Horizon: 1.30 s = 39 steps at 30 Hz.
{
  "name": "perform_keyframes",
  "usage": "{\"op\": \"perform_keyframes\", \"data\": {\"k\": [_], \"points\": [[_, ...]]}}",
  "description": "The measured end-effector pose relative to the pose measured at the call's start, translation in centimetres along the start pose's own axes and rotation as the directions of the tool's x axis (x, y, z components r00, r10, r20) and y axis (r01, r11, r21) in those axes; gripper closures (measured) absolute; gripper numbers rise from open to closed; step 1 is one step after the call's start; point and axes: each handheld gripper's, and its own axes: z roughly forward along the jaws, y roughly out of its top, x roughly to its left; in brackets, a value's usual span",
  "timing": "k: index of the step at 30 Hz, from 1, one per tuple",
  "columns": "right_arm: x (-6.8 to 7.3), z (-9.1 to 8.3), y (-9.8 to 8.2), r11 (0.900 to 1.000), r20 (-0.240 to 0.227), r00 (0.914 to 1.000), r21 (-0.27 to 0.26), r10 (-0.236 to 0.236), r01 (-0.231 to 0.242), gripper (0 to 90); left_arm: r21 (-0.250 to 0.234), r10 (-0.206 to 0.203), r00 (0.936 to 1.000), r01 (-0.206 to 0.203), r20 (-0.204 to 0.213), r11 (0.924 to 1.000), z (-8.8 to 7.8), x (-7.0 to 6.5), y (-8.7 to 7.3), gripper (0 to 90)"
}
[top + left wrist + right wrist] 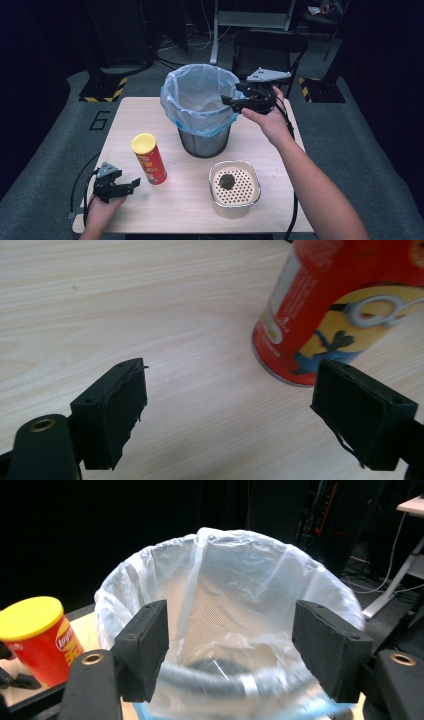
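A mesh waste bin lined with a pale blue plastic bag stands at the table's back middle. My right gripper hangs open over its right rim, jaws pointing left over the bin; nothing is between them. In the right gripper view the bag's mouth lies just beyond the jaws. A red chip can with a yellow lid stands upright at the front left. My left gripper rests low on the table just left of the can, open and empty.
A cream tub with a perforated insert holding a dark lump sits at the front right of the wooden table. A black folding chair stands behind the table. Cables trail off both grippers.
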Motion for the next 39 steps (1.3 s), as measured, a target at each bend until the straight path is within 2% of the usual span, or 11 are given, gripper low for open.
{"op": "perform_keyframes", "data": {"k": [5,7,9,11,14,25,27,30,32,35,39], "points": [[-0.7,-2.1,-1.1,1.0,0.028,0.9995,-0.025,0.015,-0.015,30.8,-0.018,0.036,0.999,-0.036,0.026,0.9992,-0.6,-1.0,0.5,13.6],[-1.1,-2.9,-1.6,1.0,0.048,0.9989,-0.029,0.003,-0.002,30.8,-0.023,0.043,0.9984,-0.042,0.038,0.9988,-0.8,-1.3,0.5,13.4],[-1.5,-3.6,-2.1,0.999,0.059,0.9981,-0.03,0.016,-0.014,31.1,-0.014,0.039,0.9973,-0.038,0.063,0.9992,-0.9,-1.5,0.6,12.8],[-2.0,-4.2,-2.5,0.999,0.073,0.9972,-0.03,0.016,-0.014,31.1,-0.028,0.04,0.9963,-0.037,0.077,0.9989,-0.9,-1.8,0.6,12.3],[-2.7,-5.1,-3.2,1.0,0.093,0.9955,-0.025,0.019,-0.017,31.2,-0.038,0.061,0.9935,-0.058,0.096,0.9976,-1.1,-2.1,0.7,13.5],[-3.8,-7.0,-6.1,0.999,0.127,0.9911,-0.017,0.042,-0.04,32.1,-0.065,0.084,0.9865,-0.076,0.14,0.995,-1.3,-3.3,1.6,12.5],[-4.0,-7.3,-6.7,0.999,0.125,0.9912,-0.013,0.045,-0.044,32.2,-0.073,0.079,0.9842,-0.068,0.159,0.995,-1.2,-3.4,1.8,12.4],[-4.2,-7.5,-7.5,0.998,0.13,0.99,0.004,0.055,-0.056,32.1,-0.076,0.084,0.9841,-0.072,0.157,0.9945,-0.8,-3.6,2.3,12.7],[-4.3,-7.7,-8.0,0.998,0.135,0.9892,0.01,0.057,-0.059,32.1,-0.084,0.068,0.9837,-0.055,0.166,0.9949,-0.4,-3.7,2.6,12.6],[-4.3,-8.0,-8.8,0.998,0.138,0.9885,0.009,0.063,-0.065,32.2,-0.088,0.017,0.9816,0.0,0.19,0.9961,0.5,-3.6,2.7,12.6],[-4.1,-8.4,-9.8,0.997,0.151,0.9866,0.029,0.062,-0.067,32.1,-0.072,0.019,0.9837,-0.006,0.179,0.9974,1.5,-3.7,2.8,12.9]]}}
